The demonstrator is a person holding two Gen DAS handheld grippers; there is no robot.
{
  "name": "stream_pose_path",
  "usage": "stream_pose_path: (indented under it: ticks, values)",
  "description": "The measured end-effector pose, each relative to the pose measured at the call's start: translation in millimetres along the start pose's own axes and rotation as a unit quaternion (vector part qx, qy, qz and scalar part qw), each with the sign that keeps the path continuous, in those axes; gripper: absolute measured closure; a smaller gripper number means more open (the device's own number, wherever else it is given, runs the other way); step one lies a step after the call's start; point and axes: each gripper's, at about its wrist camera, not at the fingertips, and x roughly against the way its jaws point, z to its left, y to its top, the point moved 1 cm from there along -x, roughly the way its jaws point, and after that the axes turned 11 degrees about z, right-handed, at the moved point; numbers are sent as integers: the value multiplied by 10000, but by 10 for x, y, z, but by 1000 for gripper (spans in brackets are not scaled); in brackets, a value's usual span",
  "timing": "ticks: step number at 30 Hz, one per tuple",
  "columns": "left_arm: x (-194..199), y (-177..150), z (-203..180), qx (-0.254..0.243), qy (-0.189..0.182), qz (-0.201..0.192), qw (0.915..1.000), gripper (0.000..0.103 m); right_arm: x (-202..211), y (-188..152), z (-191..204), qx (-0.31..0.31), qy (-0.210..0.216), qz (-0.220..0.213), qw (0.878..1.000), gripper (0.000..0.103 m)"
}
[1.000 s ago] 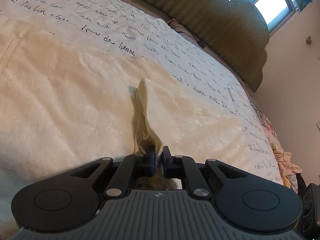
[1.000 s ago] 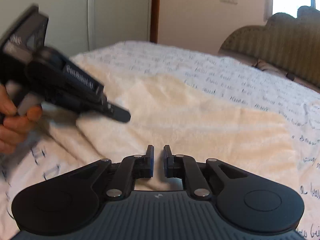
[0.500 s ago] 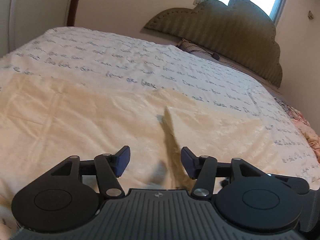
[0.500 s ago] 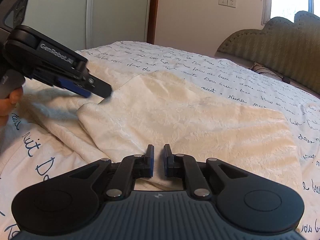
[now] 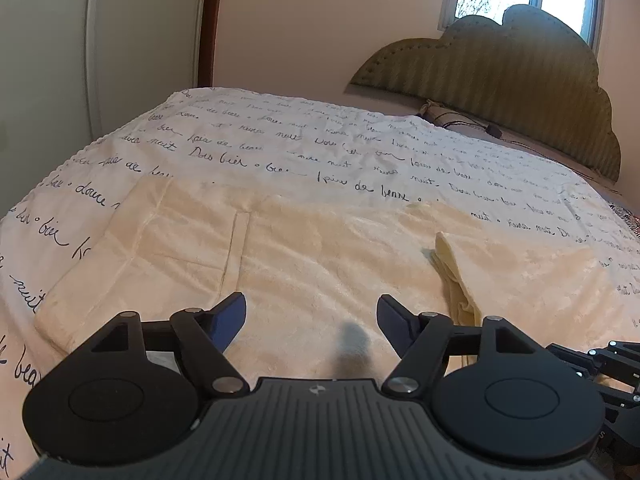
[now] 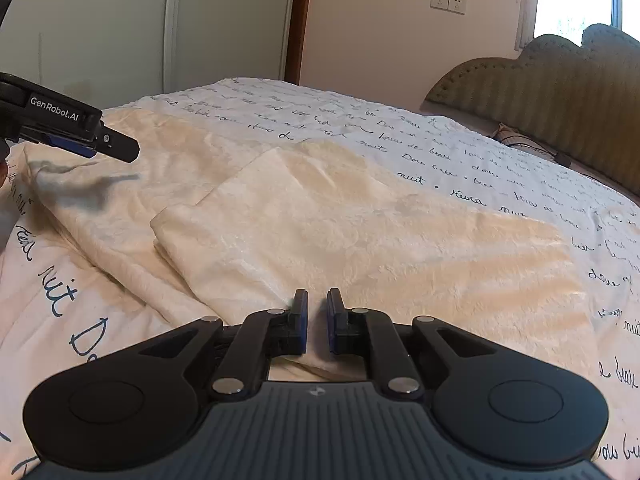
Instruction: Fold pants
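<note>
Cream plush pants [image 5: 320, 248] lie spread on the bed, one part folded over as an upper layer [image 6: 360, 240]. A raised crease [image 5: 452, 272] stands at its edge. My left gripper [image 5: 310, 304] hovers above the pants, jaws opening wide, with nothing between them. It also shows from the side as the left gripper [image 6: 116, 148] at the far left, casting a shadow on the cloth. My right gripper [image 6: 317, 300] is shut to a narrow slit at the near edge of the folded layer. I cannot tell whether cloth is pinched. Part of the right gripper [image 5: 592, 360] shows low at the right.
A white bedspread [image 5: 320, 140] with dark handwriting covers the bed. An olive padded headboard [image 5: 500, 80] stands at the far right under a window. A pale wardrobe [image 5: 140, 40] and wall close off the far left beyond the bed's edge.
The left gripper let go of the pinched crease, spread its jaws, lifted and swung to the left. The crease has sunk back onto the pants. The right gripper has stayed put.
</note>
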Motion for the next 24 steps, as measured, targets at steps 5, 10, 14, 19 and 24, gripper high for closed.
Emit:
stream_pose_path:
  ticks: [5, 10, 14, 19, 24]
  values:
    - [70, 36, -74, 35, -144, -236, 9996, 28, 54, 18, 5, -67, -4, 51, 10000, 93]
    - [82, 309, -532, -577, -714, -400, 9950, 19, 306, 129, -320, -369, 208, -199, 9989, 91]
    - [-94, 420, -1101, -1206, -947, -443, 9872, 18, 246, 353, -863, -462, -478, -14, 9978, 83]
    - [-709, 376, -1581, -1641, -678, 155, 9840, 21, -274, 434, -1448, -797, -632, 645, 9927, 73]
    - [-876, 314, -1473, -1508, -504, 317, 9868, 26, -91, 301, -1587, -1146, -613, 372, 9908, 72]
